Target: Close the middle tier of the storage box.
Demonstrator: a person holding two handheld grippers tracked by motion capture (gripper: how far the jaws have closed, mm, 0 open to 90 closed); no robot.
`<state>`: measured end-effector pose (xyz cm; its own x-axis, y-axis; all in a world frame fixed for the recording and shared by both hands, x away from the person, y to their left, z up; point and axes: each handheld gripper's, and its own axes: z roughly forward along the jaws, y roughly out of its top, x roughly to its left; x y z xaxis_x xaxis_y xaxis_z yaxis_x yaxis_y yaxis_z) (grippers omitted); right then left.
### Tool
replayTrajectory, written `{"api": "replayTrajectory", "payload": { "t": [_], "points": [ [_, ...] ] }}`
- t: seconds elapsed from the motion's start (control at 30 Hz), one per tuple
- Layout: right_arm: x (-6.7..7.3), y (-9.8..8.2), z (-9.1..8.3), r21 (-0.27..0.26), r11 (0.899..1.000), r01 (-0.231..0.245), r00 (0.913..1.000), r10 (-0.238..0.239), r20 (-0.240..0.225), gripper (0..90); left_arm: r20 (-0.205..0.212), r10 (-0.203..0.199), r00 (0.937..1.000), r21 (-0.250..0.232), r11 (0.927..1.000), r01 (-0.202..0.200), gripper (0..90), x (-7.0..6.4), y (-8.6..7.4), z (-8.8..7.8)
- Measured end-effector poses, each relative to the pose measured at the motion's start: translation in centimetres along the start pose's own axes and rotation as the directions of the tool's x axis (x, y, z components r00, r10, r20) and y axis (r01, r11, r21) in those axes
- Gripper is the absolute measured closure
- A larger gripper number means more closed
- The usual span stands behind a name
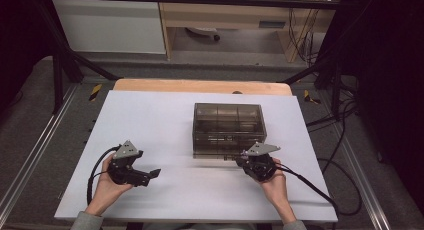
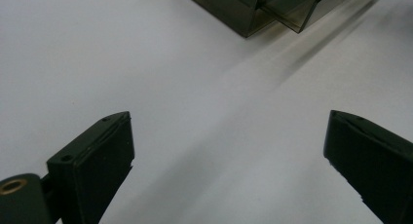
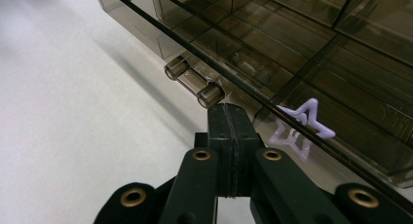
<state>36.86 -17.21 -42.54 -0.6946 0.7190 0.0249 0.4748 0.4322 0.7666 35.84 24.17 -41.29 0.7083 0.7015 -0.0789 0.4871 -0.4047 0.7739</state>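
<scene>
The one smoky, see-through plastic organiser box (image 1: 228, 130), divided into compartments, sits mid-table on the white sheet (image 1: 150, 120), toward the right. I have my right gripper (image 3: 228, 118) at its near edge, jaws pressed together on nothing, tips just beside the small cylindrical latch (image 3: 195, 81). One lilac star-shaped clip (image 3: 302, 126) lies inside, behind the wall. I judge I'm about to work that latch, which calls for a careful nudge. My left gripper (image 2: 229, 151) waits apart with its jaws spread wide.
</scene>
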Motion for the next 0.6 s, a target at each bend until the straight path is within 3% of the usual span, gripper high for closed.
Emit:
{"api": "replayTrajectory", "payload": {
  "t": [0.6],
  "points": [
    [-0.33, 0.51, 0.52, -0.003, 1.0, -0.004, 0.9999, 0.004, 0.017, 90.0, -0.001, 0.0, 1.0, -0.004, 1.0, 0.0, 4.0, 0.08, -0.11, -0.15]
  ]
}}
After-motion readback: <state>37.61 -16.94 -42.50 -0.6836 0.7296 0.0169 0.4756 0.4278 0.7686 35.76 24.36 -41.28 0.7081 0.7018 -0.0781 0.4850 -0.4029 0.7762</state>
